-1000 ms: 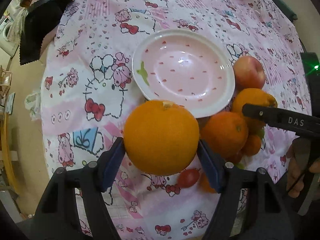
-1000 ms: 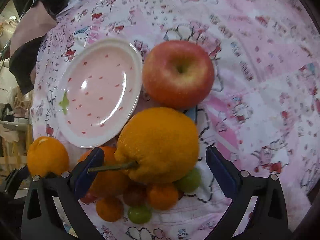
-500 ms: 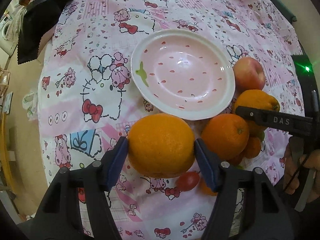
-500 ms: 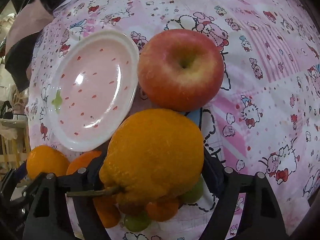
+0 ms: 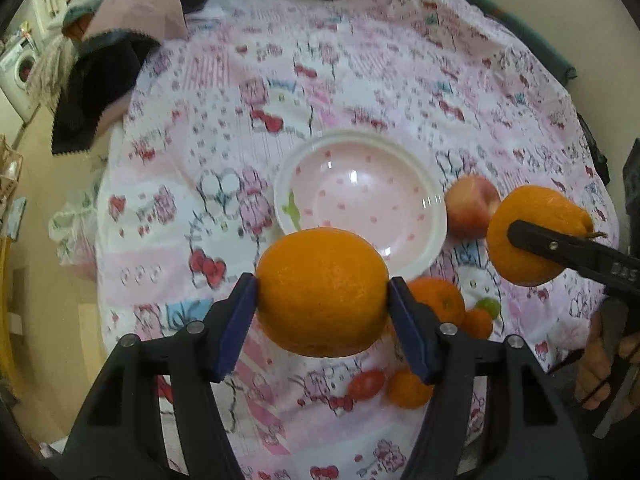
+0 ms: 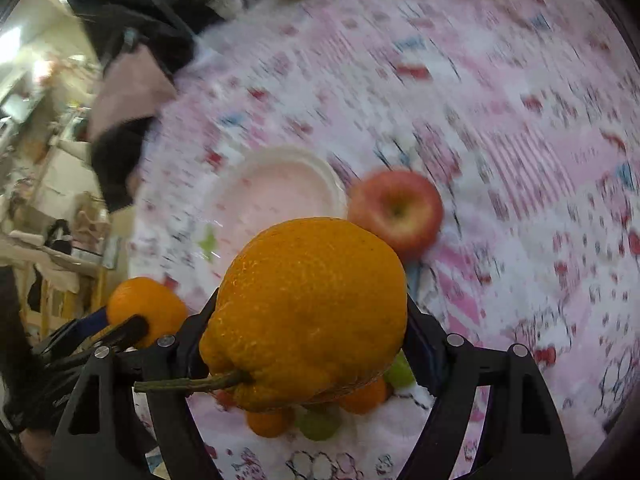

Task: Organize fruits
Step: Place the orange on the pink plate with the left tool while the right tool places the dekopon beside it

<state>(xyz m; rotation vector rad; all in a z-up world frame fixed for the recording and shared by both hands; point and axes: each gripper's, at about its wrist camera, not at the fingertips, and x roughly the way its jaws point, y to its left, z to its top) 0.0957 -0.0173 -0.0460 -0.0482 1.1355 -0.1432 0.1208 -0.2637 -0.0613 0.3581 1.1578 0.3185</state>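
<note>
- Your left gripper (image 5: 322,294) has its jaws pinching a round orange (image 5: 322,292) at its widest sides; the fruit hangs clear of the table (image 5: 160,240), low centre in the left view.
- Your right gripper (image 6: 308,328) has its jaws pressed on a knobbly citrus (image 6: 306,312), its stem (image 6: 188,383) pointing lower left in the right view; it too is off the cloth.
- The plate (image 5: 434,224) sits empty at the centre of the left view, directly ahead of the orange and just beyond it. That is the relation to mind: from the left jaws the plate lies straight forward, so that hand looks to be the nearer one.
- From the right jaws the plate (image 6: 332,184) lies ahead and to the left, with the apple (image 6: 396,210) just right of its rim, touching it or nearly so.
- The citrus is longer along its stem axis, so I judge it would settle better on its side than on its knob.
- Small fruit remain on the table under both grippers: a mandarin (image 5: 438,300), a green one (image 5: 489,307), a red one (image 5: 366,383).
- Likely risk: both fruits reaching the plate together and knocking, or the round orange rolling off the shallow rim.
- The right view is blurred; fine detail there cannot be told.
</note>
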